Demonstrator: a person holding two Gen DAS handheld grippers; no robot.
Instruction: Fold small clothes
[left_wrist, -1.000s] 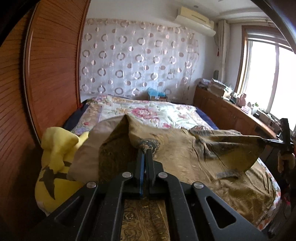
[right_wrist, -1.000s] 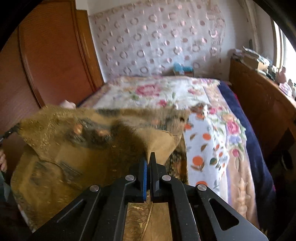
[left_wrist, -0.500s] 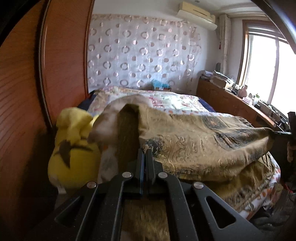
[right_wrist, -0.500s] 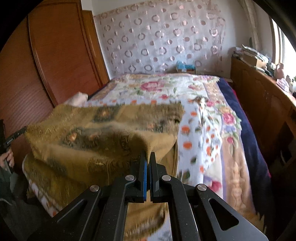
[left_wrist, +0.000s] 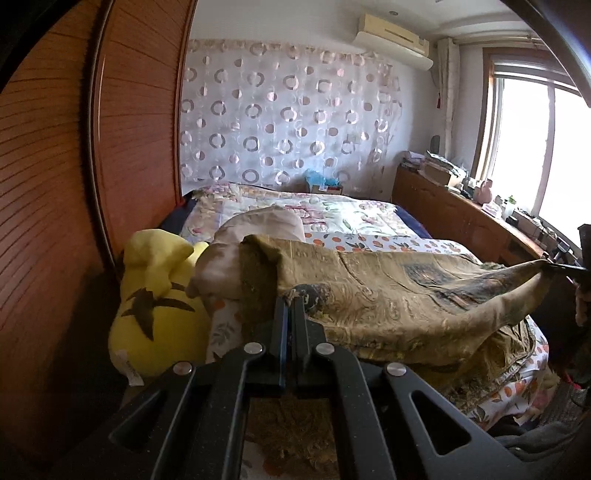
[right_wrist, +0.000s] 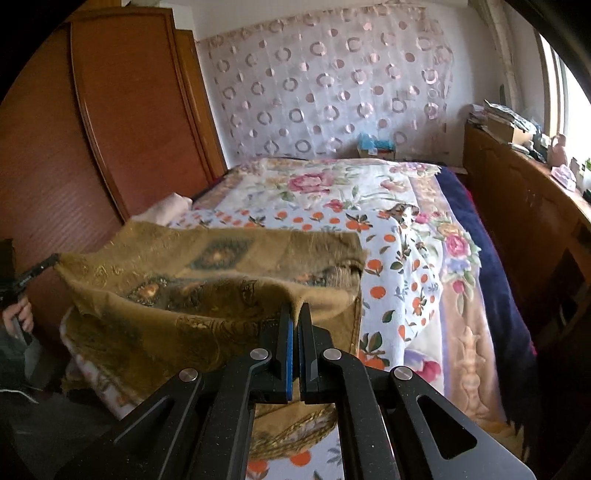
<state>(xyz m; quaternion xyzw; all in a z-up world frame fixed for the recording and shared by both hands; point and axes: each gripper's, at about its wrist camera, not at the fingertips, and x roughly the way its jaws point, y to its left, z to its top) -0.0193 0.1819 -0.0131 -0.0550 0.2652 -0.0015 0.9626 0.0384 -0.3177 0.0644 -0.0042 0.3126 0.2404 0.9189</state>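
Note:
An olive-gold patterned cloth (left_wrist: 399, 295) is stretched over the near end of the bed, its upper layer doubled over the lower one. My left gripper (left_wrist: 290, 301) is shut on one corner of the cloth. In the left wrist view the other gripper (left_wrist: 565, 267) pulls the opposite corner taut at the far right. My right gripper (right_wrist: 295, 314) is shut on a corner of the same cloth (right_wrist: 207, 280). The left gripper (right_wrist: 37, 269) shows at the left edge of the right wrist view, pinching the far corner, a hand (right_wrist: 20, 314) below it.
The bed (right_wrist: 417, 266) has a floral and orange-print cover. A yellow plush toy (left_wrist: 155, 306) and a beige pillow (left_wrist: 255, 240) lie by the wooden wardrobe (left_wrist: 55, 184). A cluttered wooden sideboard (right_wrist: 524, 192) runs along the bed's right side under the window.
Both grippers have drawn back toward the foot of the bed, pulling the cloth's held edge with them. The cloth now lies lower and flatter, doubled over itself, and more of the bed cover shows.

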